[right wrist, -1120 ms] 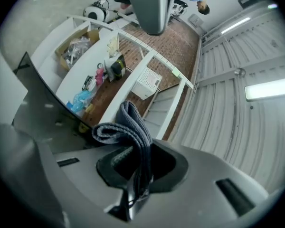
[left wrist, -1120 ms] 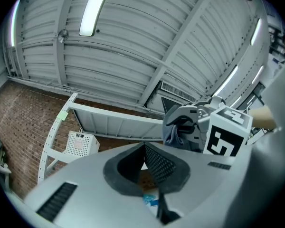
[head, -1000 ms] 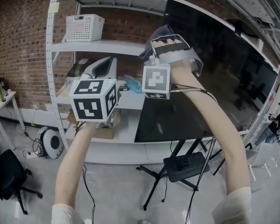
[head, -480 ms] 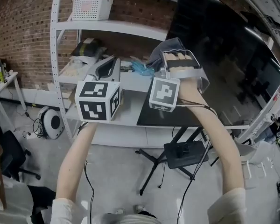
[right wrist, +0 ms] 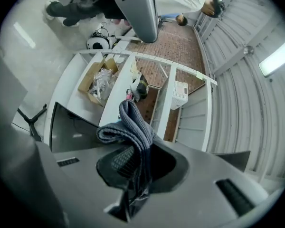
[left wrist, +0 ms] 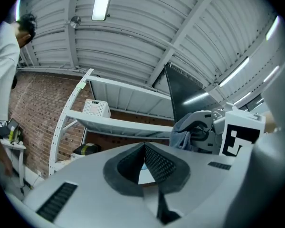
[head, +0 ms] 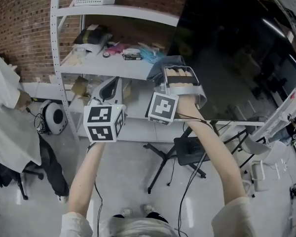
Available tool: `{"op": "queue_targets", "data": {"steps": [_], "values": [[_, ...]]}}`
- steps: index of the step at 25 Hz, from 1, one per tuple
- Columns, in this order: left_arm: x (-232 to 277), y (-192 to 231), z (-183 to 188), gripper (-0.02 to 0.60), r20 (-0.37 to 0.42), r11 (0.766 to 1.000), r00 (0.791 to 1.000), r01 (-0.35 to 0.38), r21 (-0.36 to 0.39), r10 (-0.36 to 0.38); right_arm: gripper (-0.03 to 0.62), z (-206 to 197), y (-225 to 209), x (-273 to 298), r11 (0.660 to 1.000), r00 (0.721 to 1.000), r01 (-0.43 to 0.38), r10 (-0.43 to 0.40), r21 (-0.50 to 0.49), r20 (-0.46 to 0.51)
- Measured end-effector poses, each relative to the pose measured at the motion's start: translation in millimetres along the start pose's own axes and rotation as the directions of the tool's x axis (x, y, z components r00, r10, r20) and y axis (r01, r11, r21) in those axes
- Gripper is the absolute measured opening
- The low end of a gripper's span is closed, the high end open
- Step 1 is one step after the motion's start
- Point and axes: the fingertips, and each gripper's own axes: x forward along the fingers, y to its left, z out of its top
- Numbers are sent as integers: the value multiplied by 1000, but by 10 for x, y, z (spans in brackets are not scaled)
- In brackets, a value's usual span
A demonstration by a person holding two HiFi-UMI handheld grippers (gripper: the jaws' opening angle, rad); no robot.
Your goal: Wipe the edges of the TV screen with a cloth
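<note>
Right gripper [head: 173, 72] pinches a grey cloth [right wrist: 129, 127] tight between its jaws. The cloth folds over and sticks out past the tips. This gripper is held up high at the left edge of the big black TV [head: 232, 58], down near its bottom corner. The cloth is right at that edge, but I cannot tell if it touches. The TV screen spreads out to the right of the gripper.

Left gripper [head: 110, 85] is just beside the right one, to its left and a bit lower. Its jaws are pressed together with nothing in them. Past it is a white shelf [head: 113, 69] with small things on it. A person in white [head: 5, 115] stands far off to its left.
</note>
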Motion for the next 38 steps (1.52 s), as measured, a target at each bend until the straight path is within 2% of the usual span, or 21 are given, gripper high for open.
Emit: {"op": "queue_targets", "data": {"steps": [8,12,16,19,25,29,33,38], "values": [[-226,154,-739,15,-112,997,993,-54,-54,48,49,249,821,-60,994,994,-105,104,-28,-28],[-324,203,-1015,15,-168,991,984,-75,-109,56,49,417,1269,-55,981,982,-190,190,30,-2],[-429,226,-1215,15,-204,991,977,-84,-105,61,49,544,1685,-60,971,971,-238,237,29,12],[-540,309,-1368,15,-238,991,969,-95,-97,69,49,585,2004,-40,959,959,-282,282,-17,-9],[-732,518,-1515,15,-276,985,955,-141,-95,110,49,684,2348,-50,941,941,-339,339,5,-19],[-800,559,-1631,15,-297,986,948,-143,-81,113,49,804,2604,-97,926,926,-378,378,18,-19],[-835,505,-1867,15,-336,987,936,-139,-78,106,49,883,2859,-130,917,917,-397,398,37,-18],[-841,488,-2188,15,-393,986,914,-145,-81,102,49,936,2964,-159,901,903,-429,429,59,12]]}}
